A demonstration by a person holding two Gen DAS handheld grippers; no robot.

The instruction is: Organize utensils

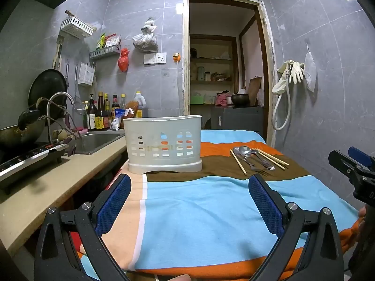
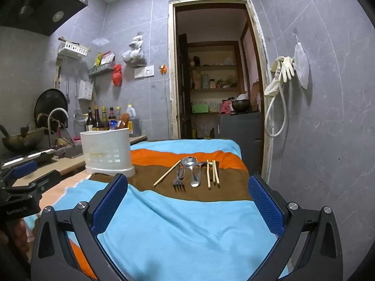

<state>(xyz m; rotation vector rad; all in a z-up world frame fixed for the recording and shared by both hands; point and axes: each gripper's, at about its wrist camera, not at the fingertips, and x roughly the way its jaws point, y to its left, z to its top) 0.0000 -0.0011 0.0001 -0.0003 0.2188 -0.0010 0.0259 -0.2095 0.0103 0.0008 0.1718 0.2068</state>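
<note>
A white slotted utensil holder (image 1: 163,142) stands on the striped cloth; it also shows in the right wrist view (image 2: 107,148) at the left. A pile of utensils lies on the brown stripe: metal spoons (image 2: 189,162), a fork (image 2: 179,180) and several wooden chopsticks (image 2: 212,173). The same pile shows in the left wrist view (image 1: 256,158) to the right of the holder. My left gripper (image 1: 189,187) is open and empty, in front of the holder. My right gripper (image 2: 187,187) is open and empty, just short of the utensils.
The striped cloth (image 1: 199,210) covers the table. A counter with a sink (image 1: 98,140), a tap, a stove and sauce bottles (image 1: 103,114) runs along the left. A doorway (image 2: 215,70) opens behind the table. A hose and gloves (image 2: 281,75) hang on the right wall.
</note>
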